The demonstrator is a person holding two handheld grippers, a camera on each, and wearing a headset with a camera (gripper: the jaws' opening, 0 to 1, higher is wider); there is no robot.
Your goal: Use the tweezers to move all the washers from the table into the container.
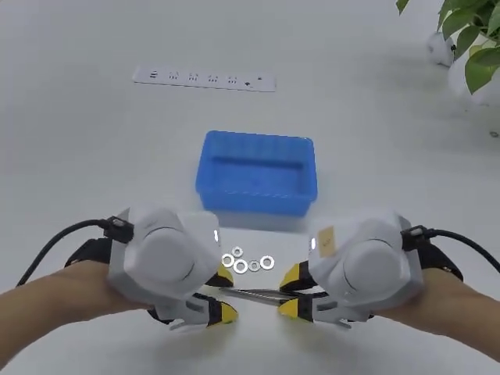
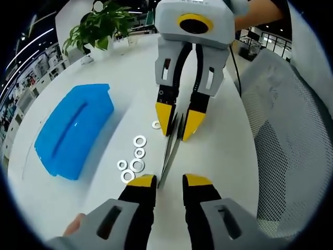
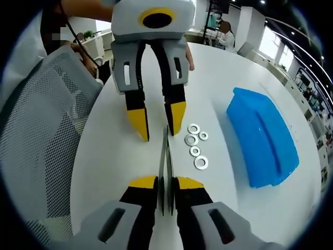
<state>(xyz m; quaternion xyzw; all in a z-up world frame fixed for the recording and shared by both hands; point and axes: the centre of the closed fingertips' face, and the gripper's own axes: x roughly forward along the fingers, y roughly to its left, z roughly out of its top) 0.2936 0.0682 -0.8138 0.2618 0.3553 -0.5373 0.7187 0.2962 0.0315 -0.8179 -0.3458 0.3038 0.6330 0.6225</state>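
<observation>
Thin metal tweezers (image 1: 254,294) lie level just over the white table between my two grippers. The right gripper (image 1: 289,291) is shut on one end of them (image 3: 166,183), jaws pressed against the tweezers (image 3: 166,156). Facing it, the left gripper (image 1: 226,295) is open (image 2: 169,181), and the tweezers' (image 2: 170,151) other end reaches in beside one of its fingers. Several silver washers (image 1: 241,267) lie loose on the table just beyond the tweezers, and also appear as washers (image 2: 137,165) and washers (image 3: 195,151). The blue rectangular container (image 1: 256,172) stands behind them.
A white power strip (image 1: 205,78) lies at the table's far side. A potted plant (image 1: 473,39) stands at the far right corner. A grey mesh chair (image 2: 281,130) is at the near edge of the table.
</observation>
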